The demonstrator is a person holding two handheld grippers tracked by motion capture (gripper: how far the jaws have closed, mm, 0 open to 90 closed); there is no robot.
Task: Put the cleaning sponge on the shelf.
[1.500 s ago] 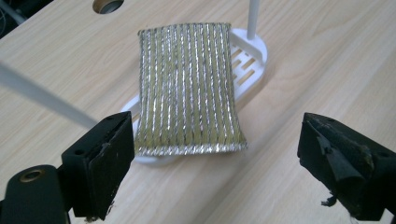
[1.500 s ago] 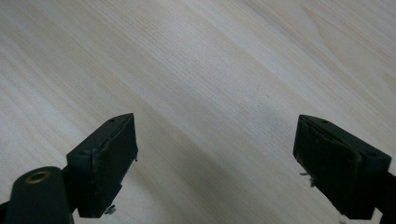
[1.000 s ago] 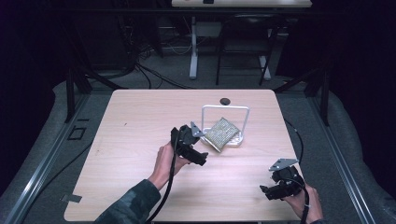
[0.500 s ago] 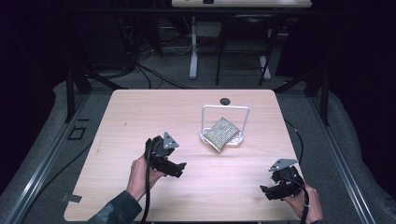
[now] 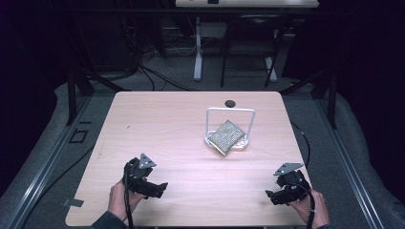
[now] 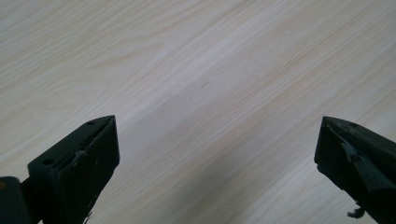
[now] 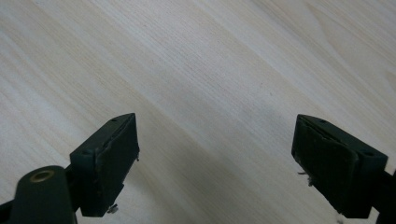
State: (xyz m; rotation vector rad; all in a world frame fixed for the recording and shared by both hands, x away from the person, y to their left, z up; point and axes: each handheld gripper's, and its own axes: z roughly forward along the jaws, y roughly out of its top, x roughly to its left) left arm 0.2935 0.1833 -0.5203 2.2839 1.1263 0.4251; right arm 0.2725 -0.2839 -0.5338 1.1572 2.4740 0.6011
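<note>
Pulled back from the rack, left gripper now sits at the near left edge, empty.
Both grippers rest low over the bare table, the right gripper near the front right corner; on each, the 2 jaws stand wide apart, gripping nothing. Farther off, the mesh pad leans in the white wire rack, so placing looks done, with little left.

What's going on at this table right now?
A person holds a left gripper and a right gripper low at the near edge of a wooden table. Both have their jaws wide open and empty. Farther back, a silvery mesh pad leans in a small white wire stand, untouched.
</note>
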